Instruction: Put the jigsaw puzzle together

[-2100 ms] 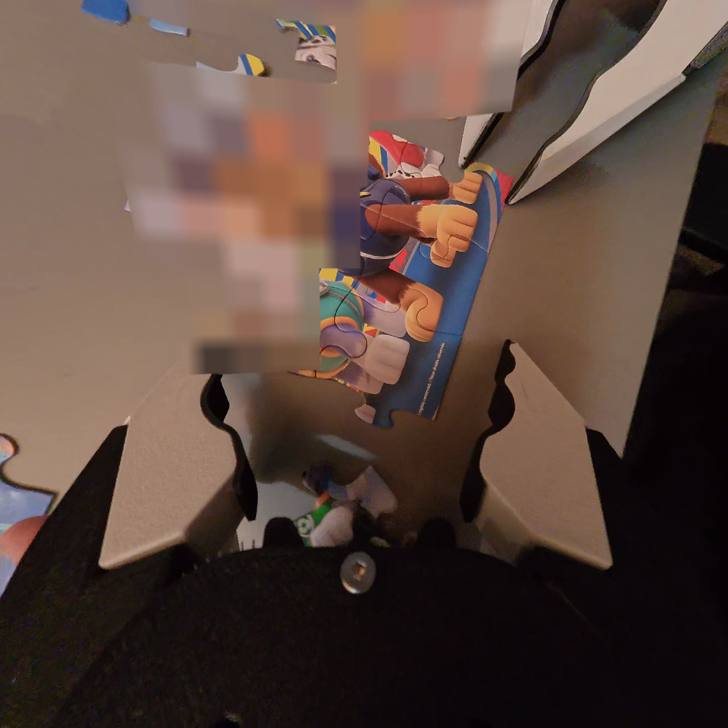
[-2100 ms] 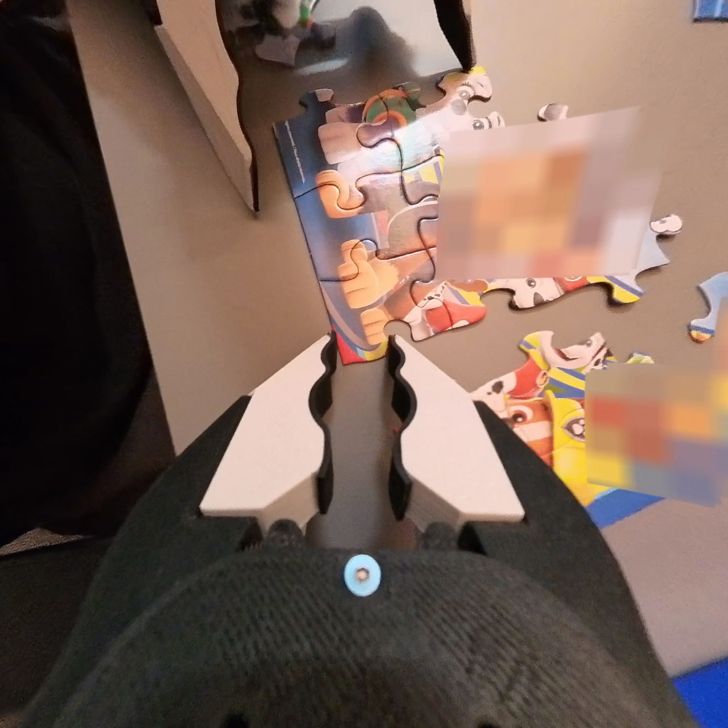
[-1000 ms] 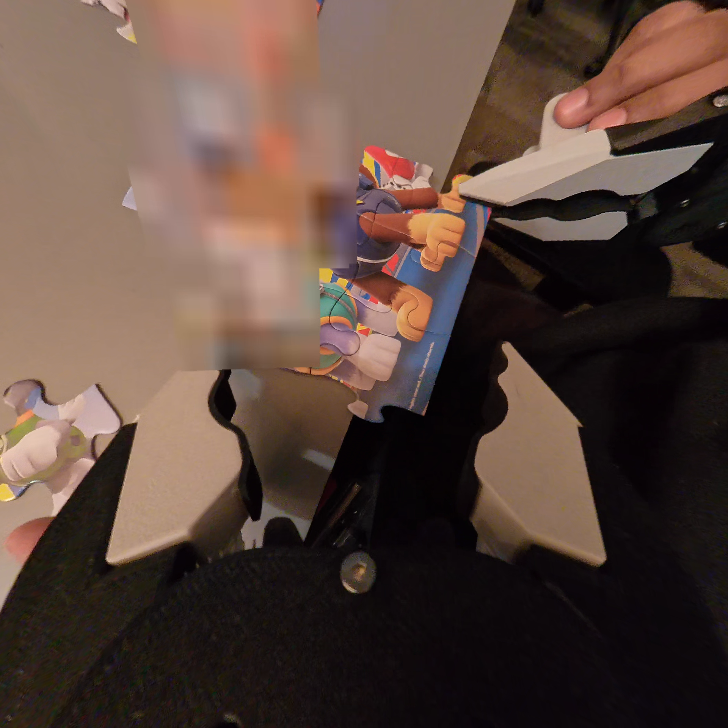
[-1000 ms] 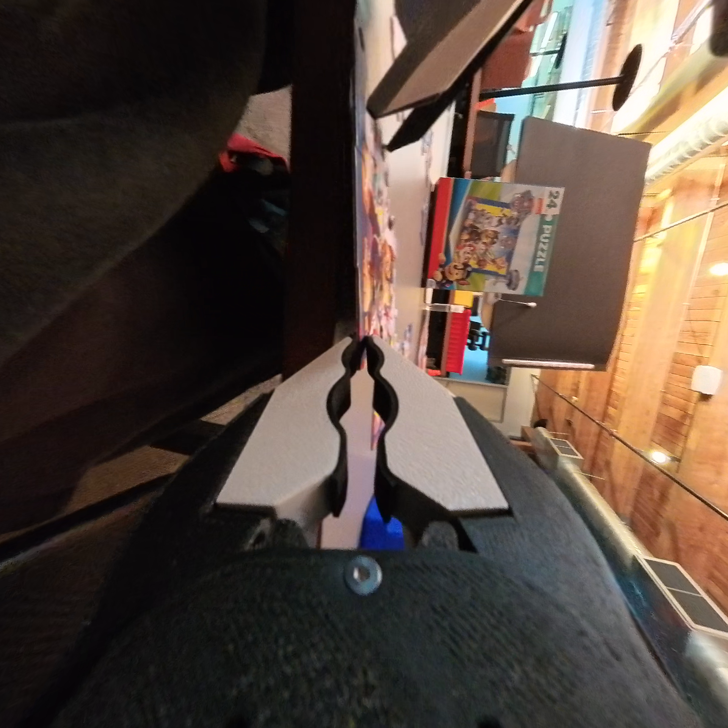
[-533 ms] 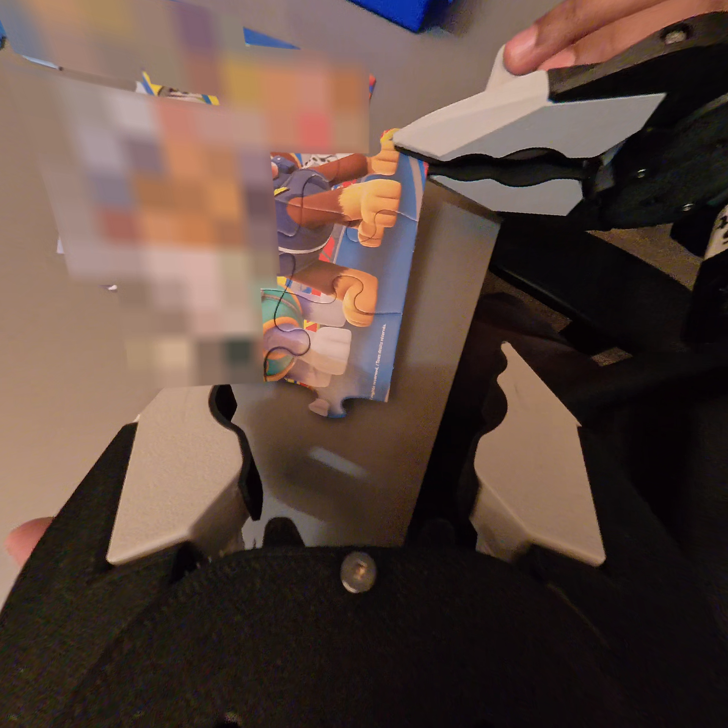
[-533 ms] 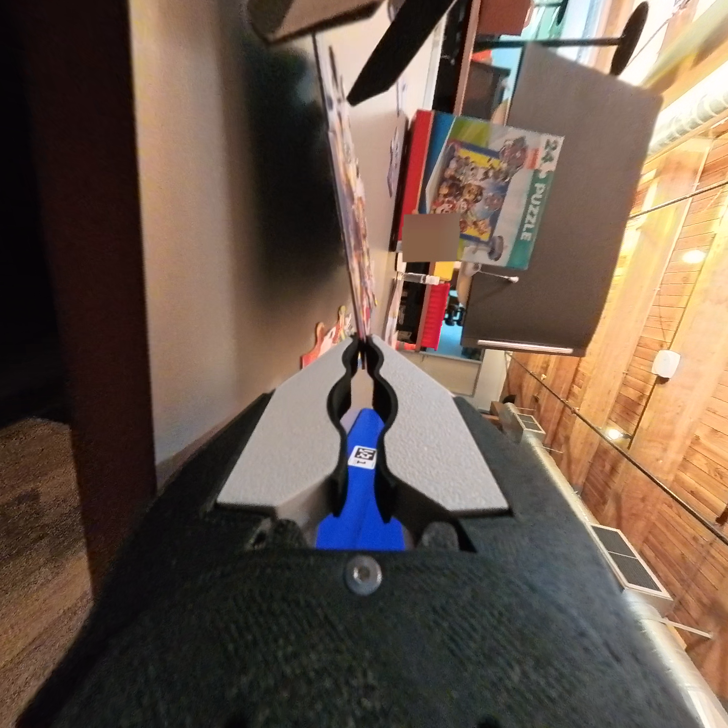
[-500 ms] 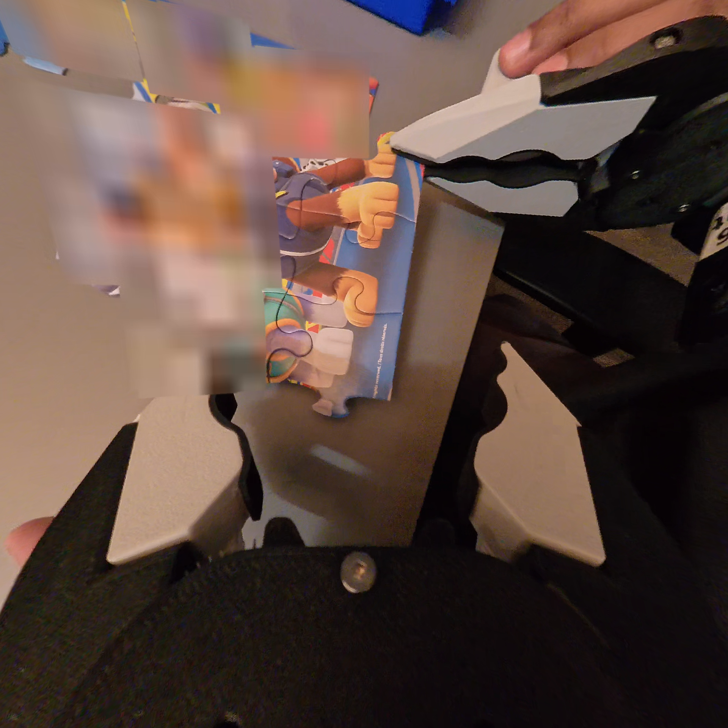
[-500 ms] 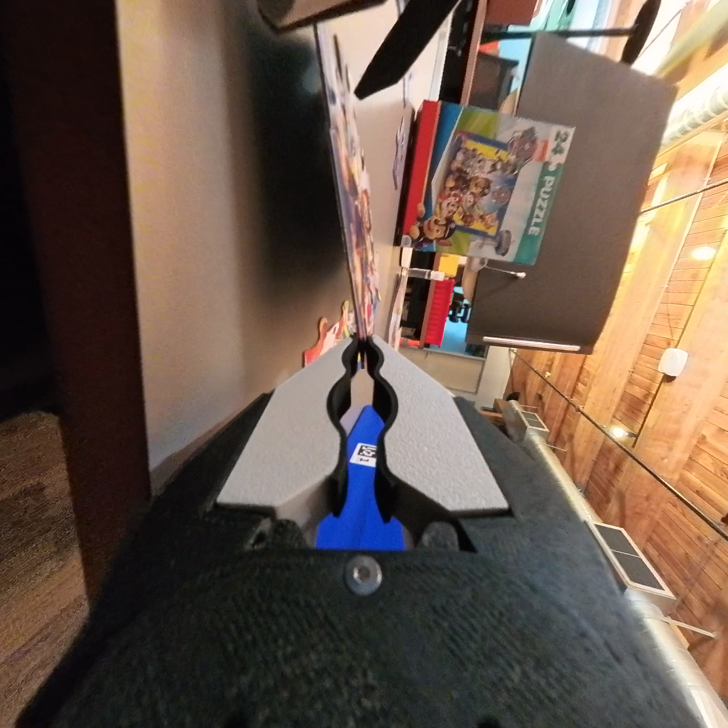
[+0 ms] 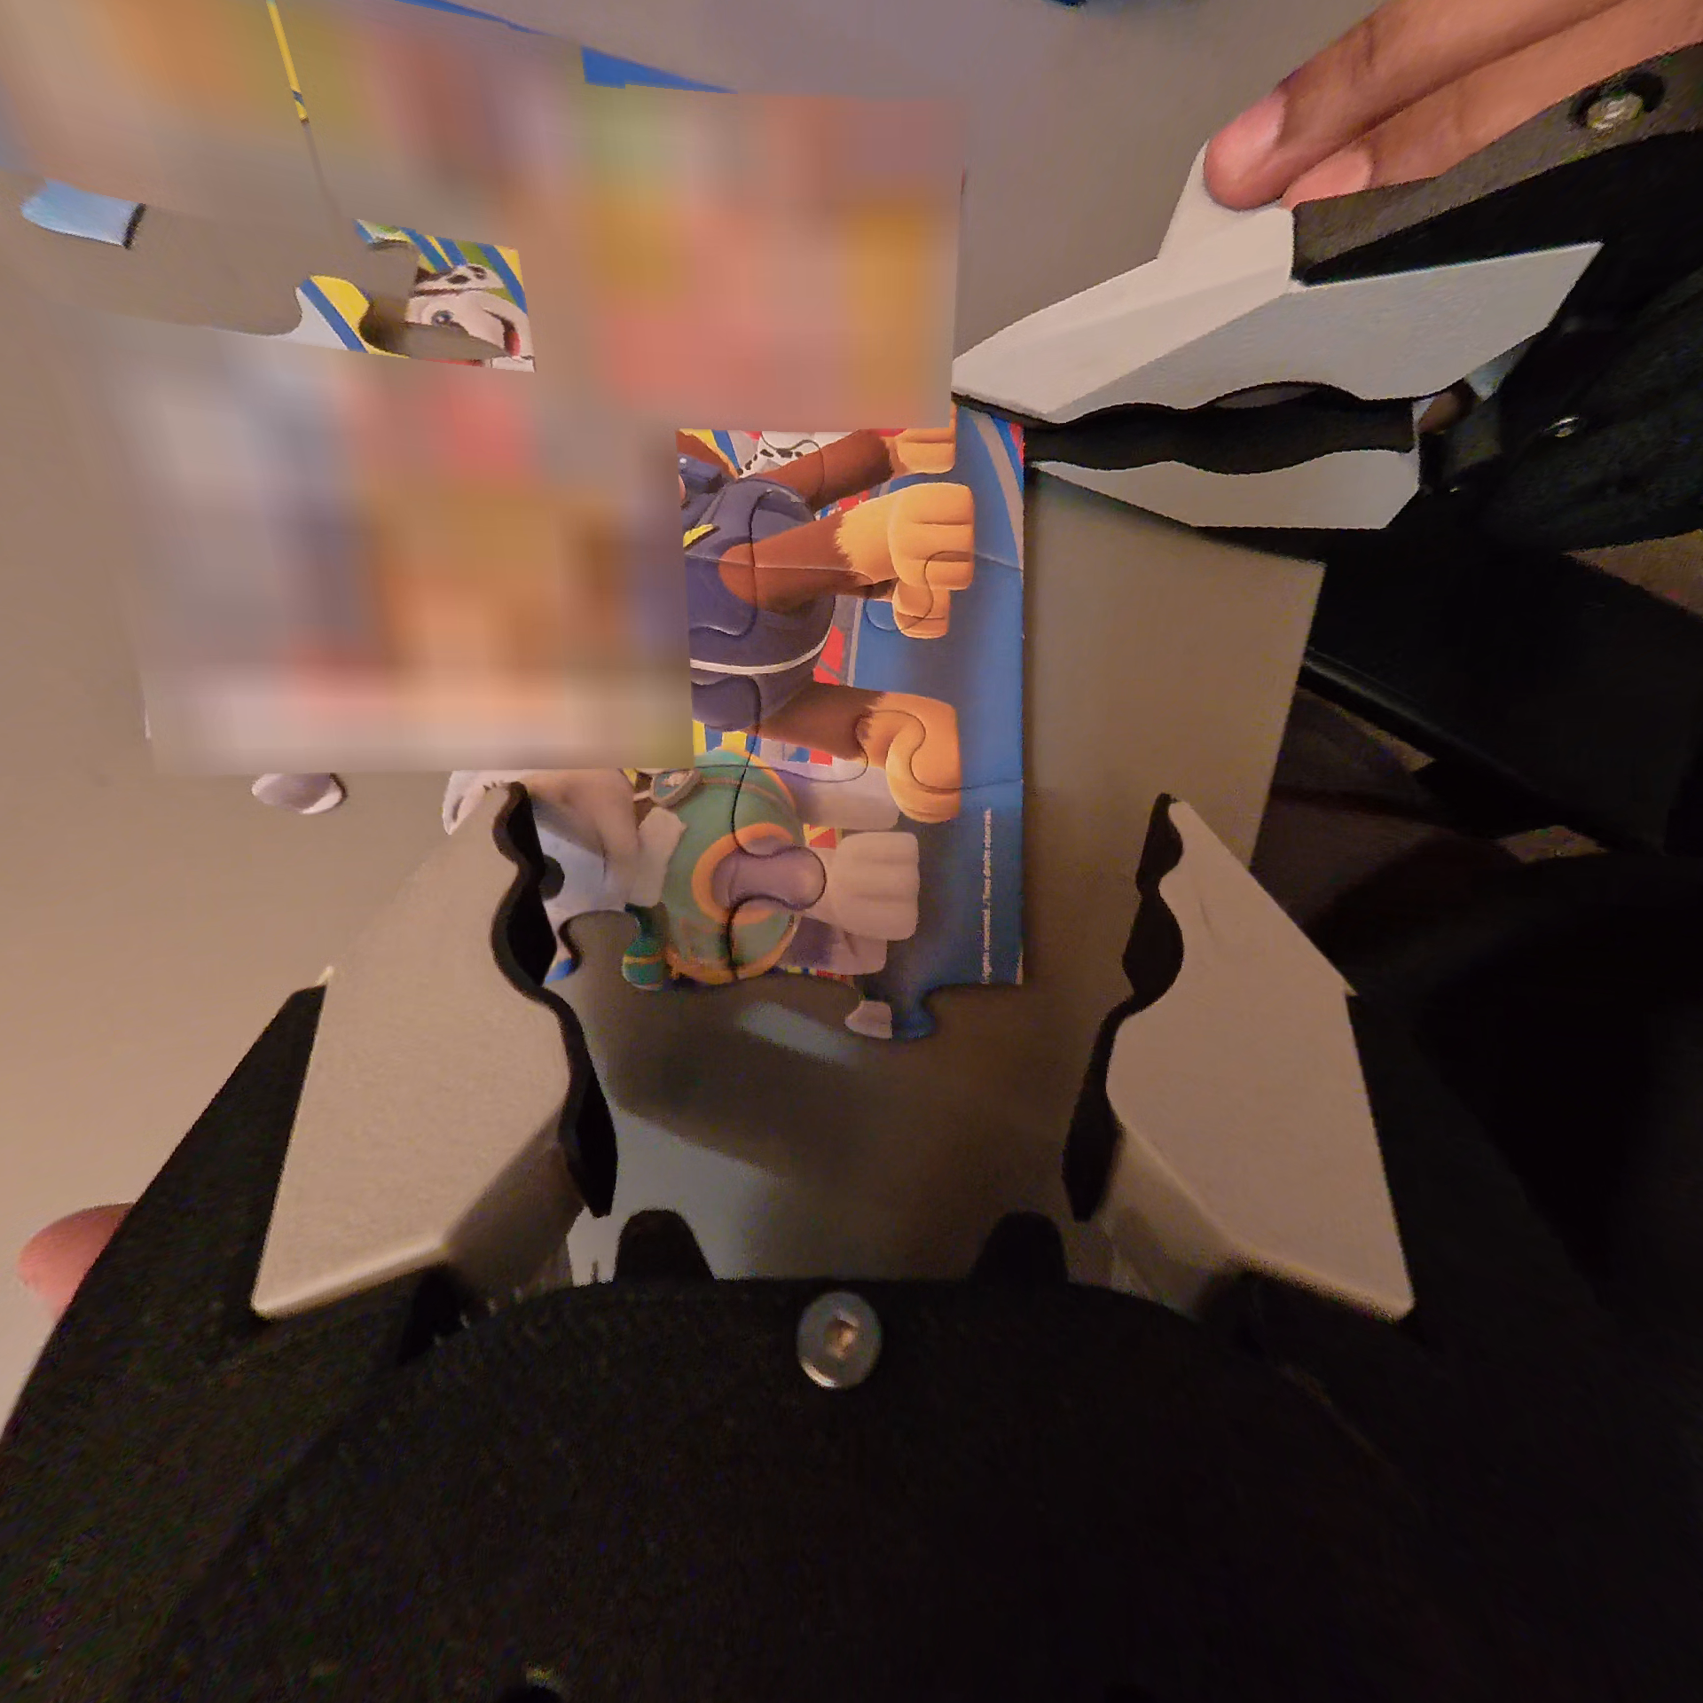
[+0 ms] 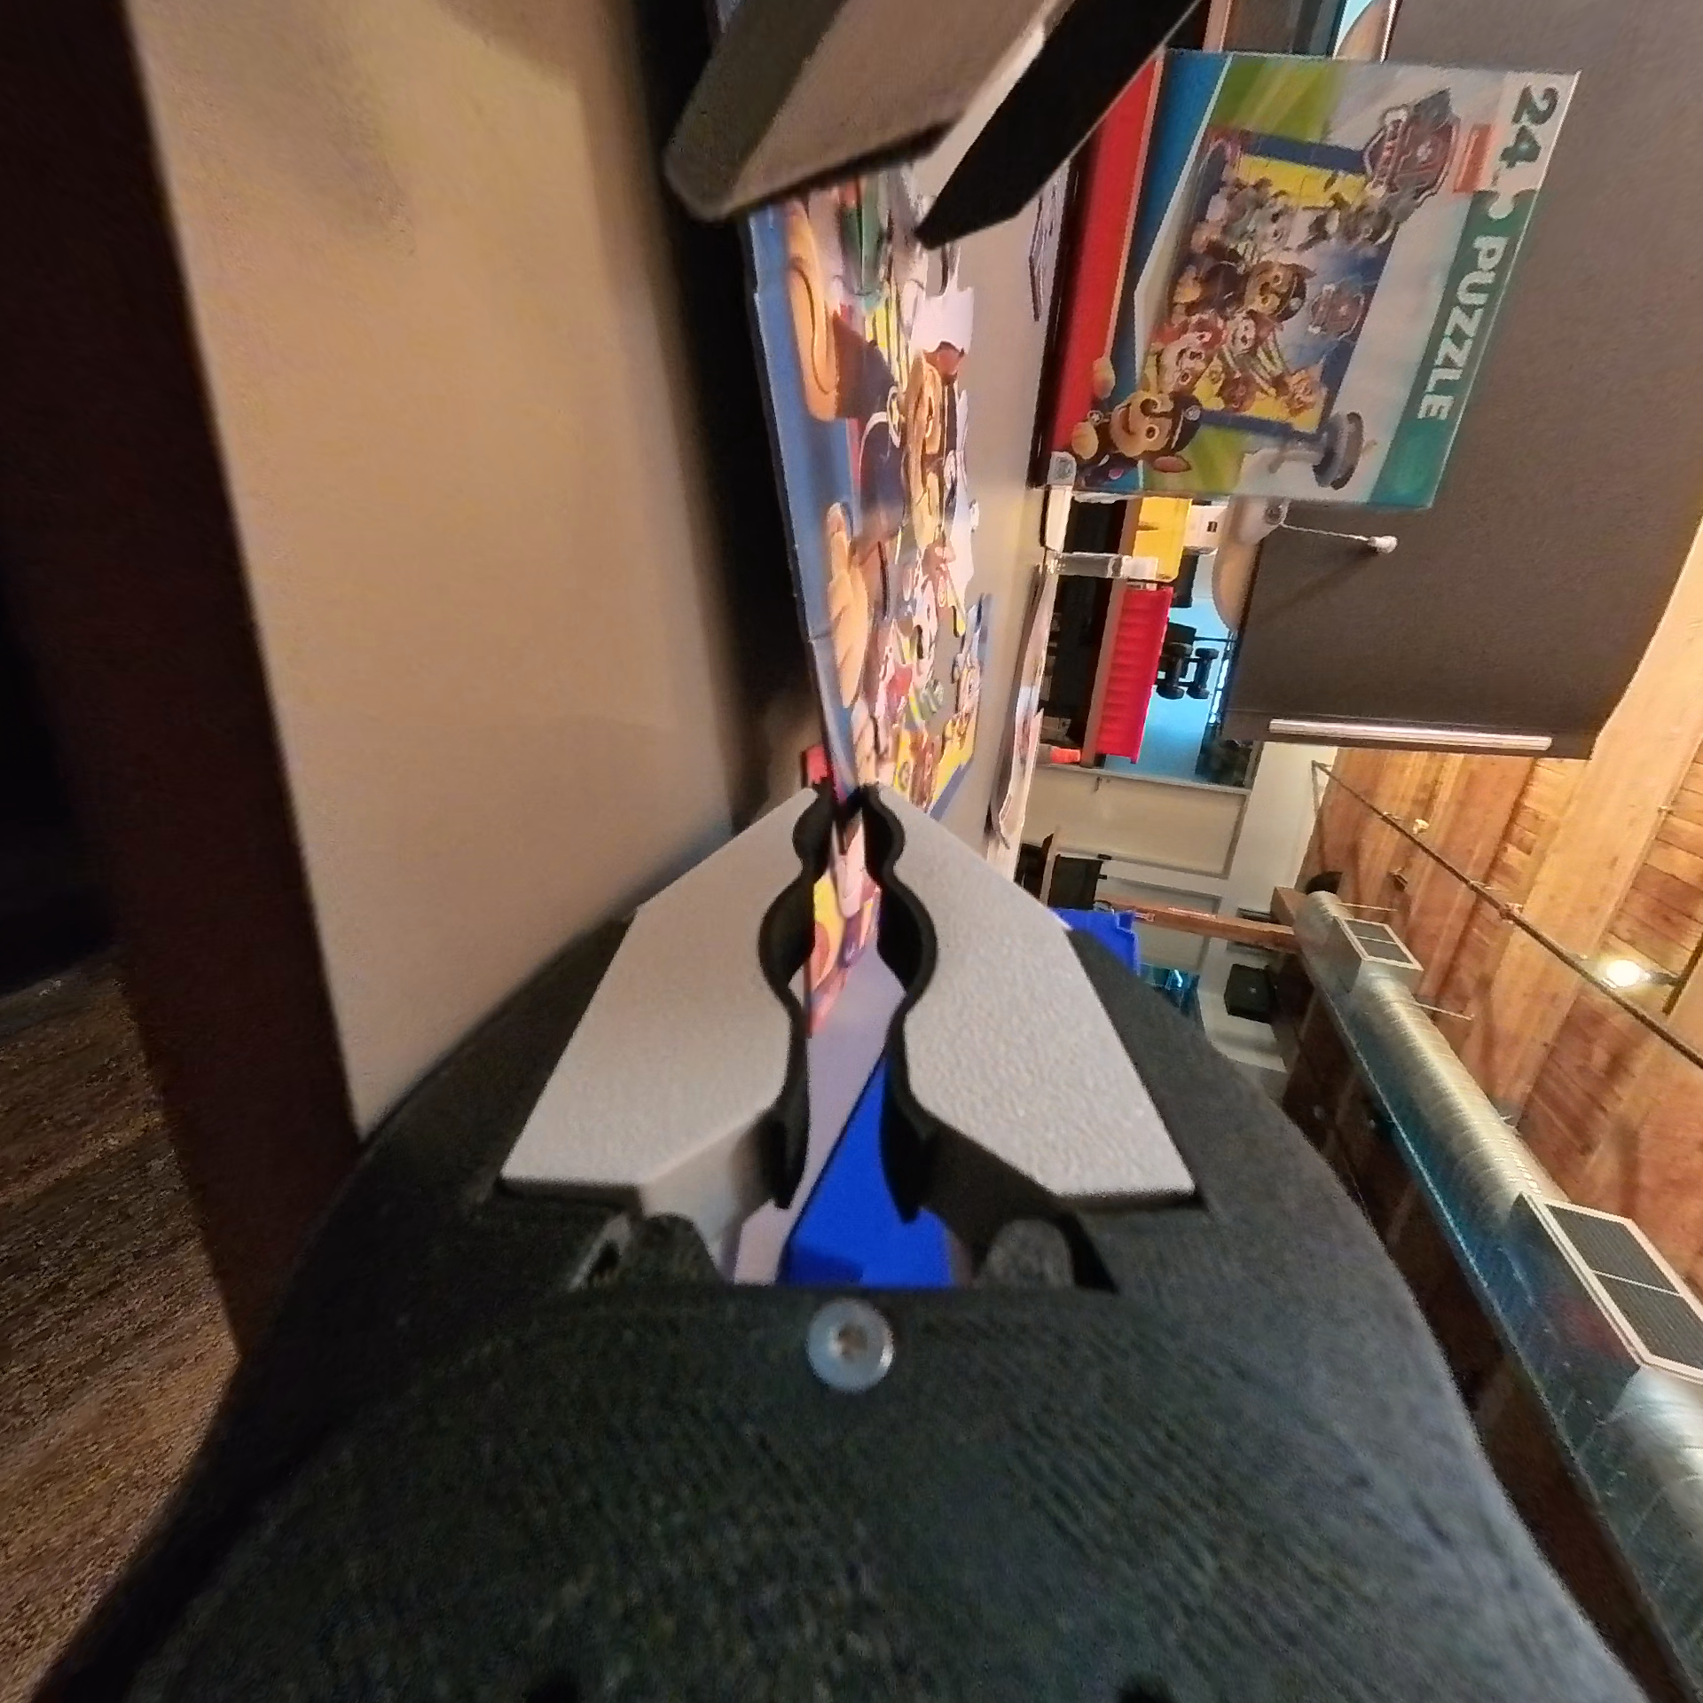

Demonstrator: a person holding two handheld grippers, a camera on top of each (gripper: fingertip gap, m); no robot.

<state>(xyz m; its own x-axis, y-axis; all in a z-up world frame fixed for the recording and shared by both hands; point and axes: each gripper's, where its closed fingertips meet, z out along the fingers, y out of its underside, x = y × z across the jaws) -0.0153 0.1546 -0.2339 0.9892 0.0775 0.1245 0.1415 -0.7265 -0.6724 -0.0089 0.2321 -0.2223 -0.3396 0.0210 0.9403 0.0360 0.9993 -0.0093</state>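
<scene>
A partly assembled cartoon jigsaw puzzle [image 9: 857,645] lies on the grey table [image 9: 1152,645] near its right edge. My right gripper [image 10: 843,797], turned on its side, is shut on the puzzle's near corner. The puzzle [image 10: 885,461] runs edge-on away from its tips, with that edge slightly raised above a shadow. The right gripper also shows in the left wrist view [image 9: 991,419] with a hand [image 9: 1382,111] on it. My left gripper [image 9: 839,811] is wide open and empty, hovering over the puzzle's other end without touching it. One of its dark fingers [image 10: 875,92] shows in the right wrist view.
A loose piece with a white dog [image 9: 442,304] and a small pale piece [image 9: 295,792] lie on the table to the left. The puzzle box [image 10: 1336,276] stands at the far side. A blue bin [image 10: 848,1226] sits behind the right fingers. The table edge [image 9: 1290,737] drops off at the right. There is about 9 centimetres between the tips of the two grippers.
The right gripper has carried the puzzle from overhanging the table edge farther onto the table. Its pads stand slightly wider than before, with the corner still between them. The left gripper stayed open and moved closer.
</scene>
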